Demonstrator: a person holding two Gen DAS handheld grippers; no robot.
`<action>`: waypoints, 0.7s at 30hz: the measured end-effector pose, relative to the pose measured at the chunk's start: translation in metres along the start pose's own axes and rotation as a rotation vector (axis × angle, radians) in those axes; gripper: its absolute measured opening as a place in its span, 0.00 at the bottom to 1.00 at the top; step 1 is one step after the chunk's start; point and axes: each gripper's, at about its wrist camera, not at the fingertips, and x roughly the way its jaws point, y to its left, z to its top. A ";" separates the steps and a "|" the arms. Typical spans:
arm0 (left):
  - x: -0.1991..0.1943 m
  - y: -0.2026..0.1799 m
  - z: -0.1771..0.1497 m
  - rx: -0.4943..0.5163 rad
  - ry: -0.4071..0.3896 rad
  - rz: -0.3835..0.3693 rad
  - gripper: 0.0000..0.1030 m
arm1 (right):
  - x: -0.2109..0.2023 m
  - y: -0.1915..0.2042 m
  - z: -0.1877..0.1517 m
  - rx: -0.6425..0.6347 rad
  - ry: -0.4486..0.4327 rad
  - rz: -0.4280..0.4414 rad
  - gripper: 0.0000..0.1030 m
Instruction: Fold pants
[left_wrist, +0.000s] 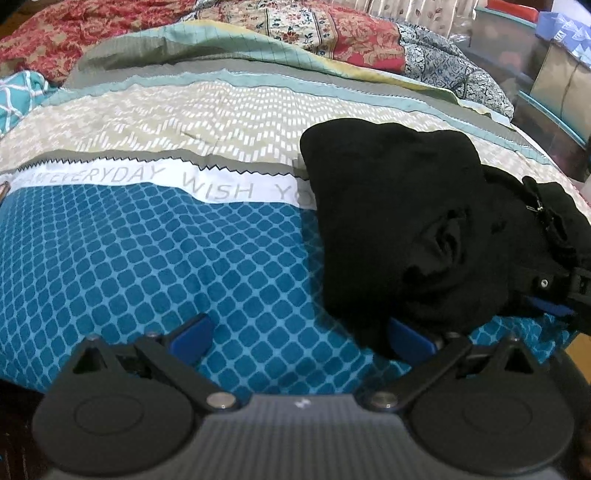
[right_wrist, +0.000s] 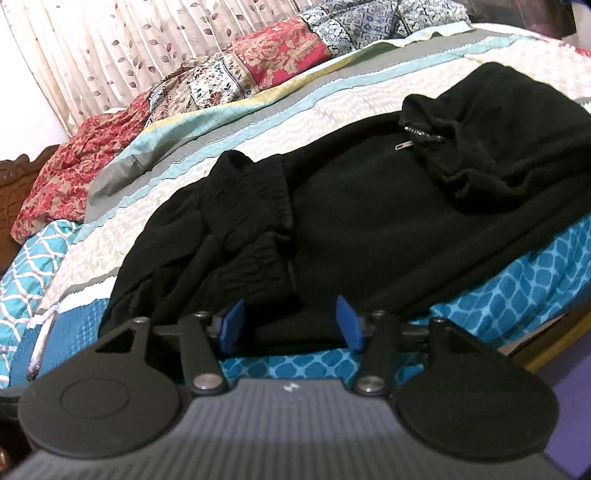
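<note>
Just 1 black pants (right_wrist: 369, 221), 2 tools (left_wrist: 301, 334) (right_wrist: 291, 325), 1 bedspread (left_wrist: 184, 258).

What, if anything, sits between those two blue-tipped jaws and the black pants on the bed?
Nothing visible does. The right gripper stands open with the near edge of the black pants lying between its jaws, pads not pressing. The left gripper is open over the bedspread, one pad right at the pants' edge.

pants (right_wrist: 369, 206): 1 | bedsheet (left_wrist: 147, 258): 1 | quilt (right_wrist: 258, 62): 1 | curtain (right_wrist: 110, 44): 1
</note>
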 end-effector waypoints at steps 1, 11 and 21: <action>0.001 0.002 0.001 -0.003 0.005 -0.006 1.00 | 0.001 0.000 0.001 -0.004 0.011 0.021 0.75; 0.005 0.005 0.006 0.001 0.038 -0.022 1.00 | 0.009 0.008 0.003 -0.070 0.038 0.036 0.91; 0.009 0.004 0.013 0.010 0.086 -0.018 1.00 | 0.008 0.005 0.004 -0.065 0.035 0.072 0.94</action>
